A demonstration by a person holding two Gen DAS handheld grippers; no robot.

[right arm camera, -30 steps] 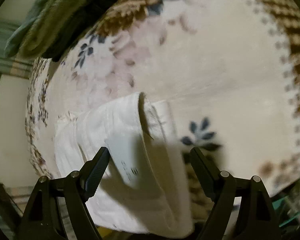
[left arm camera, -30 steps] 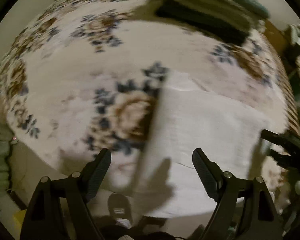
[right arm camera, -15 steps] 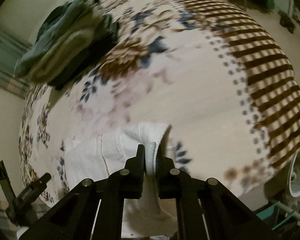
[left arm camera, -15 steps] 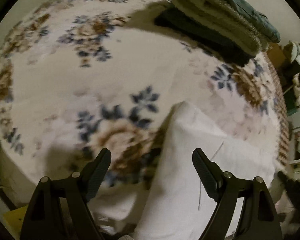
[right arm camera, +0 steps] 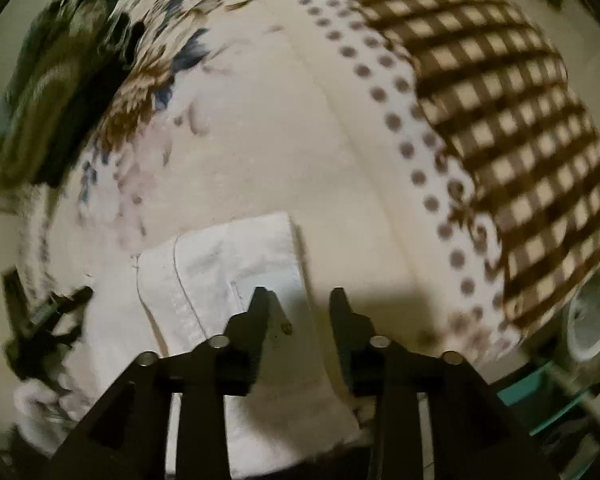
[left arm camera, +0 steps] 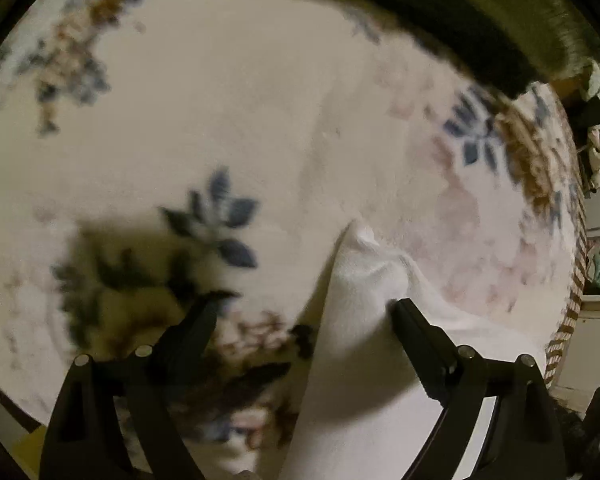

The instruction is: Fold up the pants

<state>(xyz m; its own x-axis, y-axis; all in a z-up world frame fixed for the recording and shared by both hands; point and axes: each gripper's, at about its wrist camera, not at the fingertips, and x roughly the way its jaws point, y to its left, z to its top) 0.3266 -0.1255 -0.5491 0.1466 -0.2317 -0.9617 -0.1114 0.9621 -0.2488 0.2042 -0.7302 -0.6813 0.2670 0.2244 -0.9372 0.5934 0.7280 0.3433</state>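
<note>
The white pants (right arm camera: 228, 272) lie folded on a cream floral blanket (right arm camera: 284, 128). In the right wrist view my right gripper (right arm camera: 298, 300) is open just over the pants' right edge, its jaws a small gap apart with nothing between them. In the left wrist view my left gripper (left arm camera: 304, 304) is open wide; a raised corner of the pants (left arm camera: 360, 280) stands between its fingers, against the right finger (left arm camera: 408, 320). The left gripper also shows in the right wrist view (right arm camera: 44, 320), at the pants' left side.
A pile of dark green and grey clothes (right arm camera: 60, 80) lies at the far end of the blanket, also in the left wrist view (left arm camera: 480, 20). A brown checked border (right arm camera: 500, 120) runs along the blanket's right edge. A white bowl-like object (right arm camera: 592, 320) sits off the right side.
My right gripper has let go of the pants' edge and opened a little; the fabric now lies flat. My left gripper has moved closer to the raised corner and stays open.
</note>
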